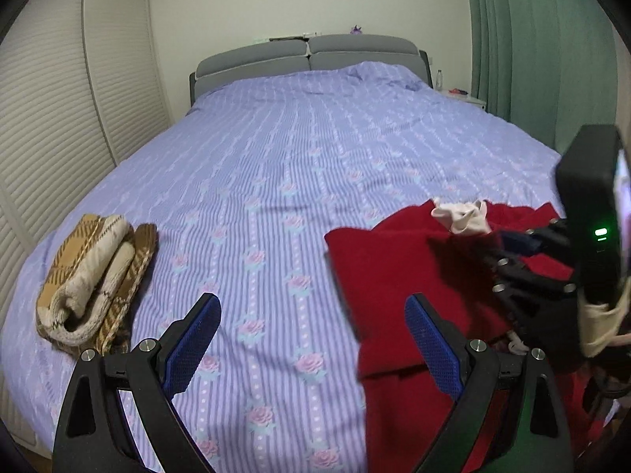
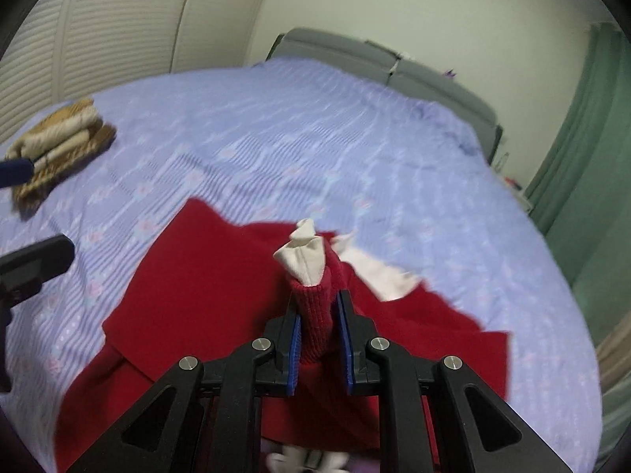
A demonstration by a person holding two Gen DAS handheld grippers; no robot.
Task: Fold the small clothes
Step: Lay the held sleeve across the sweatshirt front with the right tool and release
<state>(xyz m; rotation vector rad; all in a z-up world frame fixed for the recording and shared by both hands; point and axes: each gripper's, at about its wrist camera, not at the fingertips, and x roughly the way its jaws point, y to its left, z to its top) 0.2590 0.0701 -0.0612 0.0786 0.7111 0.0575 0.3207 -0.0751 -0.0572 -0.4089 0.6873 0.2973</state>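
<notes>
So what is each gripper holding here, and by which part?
Right gripper pinches the red sweater by its ribbed cuff. Left gripper is open, holding nothing.

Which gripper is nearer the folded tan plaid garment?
Left. The left gripper hangs open just beside the folded tan plaid garment; the right gripper is across the bed, shut on the red sweater's cuff.

The bed cover (image 1: pixel 276 181) is patterned in lilac and white stripes with pink roses. At the near right a deep red garment (image 2: pixel 221 272) is seen — cream fabric (image 2: pixel 303 260) showing at its ribbed cuff. At the left, a folded piece (image 1: pixel 92 276) is checked in tan and cream. The headboard (image 1: pixel 307 55) is grey, the curtain (image 1: pixel 524 51) green.
</notes>
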